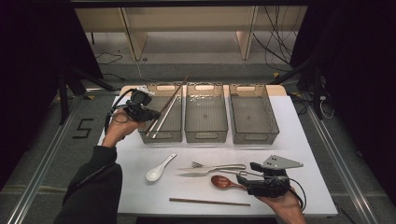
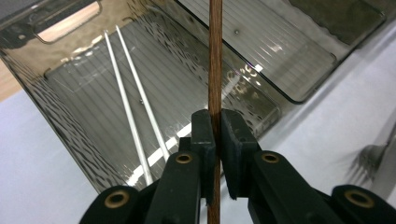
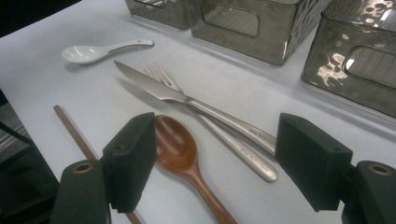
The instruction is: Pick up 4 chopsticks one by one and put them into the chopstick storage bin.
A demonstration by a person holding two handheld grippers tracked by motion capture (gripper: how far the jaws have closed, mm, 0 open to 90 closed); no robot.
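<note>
While the left gripper (image 1: 150, 113) hangs over the near end of the left-hand bin (image 1: 175, 135), its jaws are pressed tight on a brown wooden chopstick (image 2: 215, 56), which runs up and away over the bin toward its far wall; in the high view the stick (image 1: 175, 92) slants across that bin above two pale chopsticks (image 2: 135, 98) already lying on its floor. Step in hand, as I judge it: sorting cutlery by kind, chopsticks going to the left-hand bin, this one poised for the drop. Middle bin (image 1: 206, 135) and right-hand bin (image 1: 254, 137) hold nothing that I can see. Right gripper (image 1: 243, 179) rests low at the near right of the white table (image 1: 308, 154), jaws spread wide and holding nothing, the bowl of a wooden spoon (image 3: 175, 144) just ahead between them. Waiting on the table: a second brown chopstick (image 1: 209, 201) along the near edge, a knife (image 3: 154, 88) lying across a fork (image 3: 161, 73), a white ceramic spoon (image 1: 159, 169). Next move likely calls for lowering the held stick until it lies nearly flat beside the pale pair, then releasing, so that it does not tip out over the rim.
</note>
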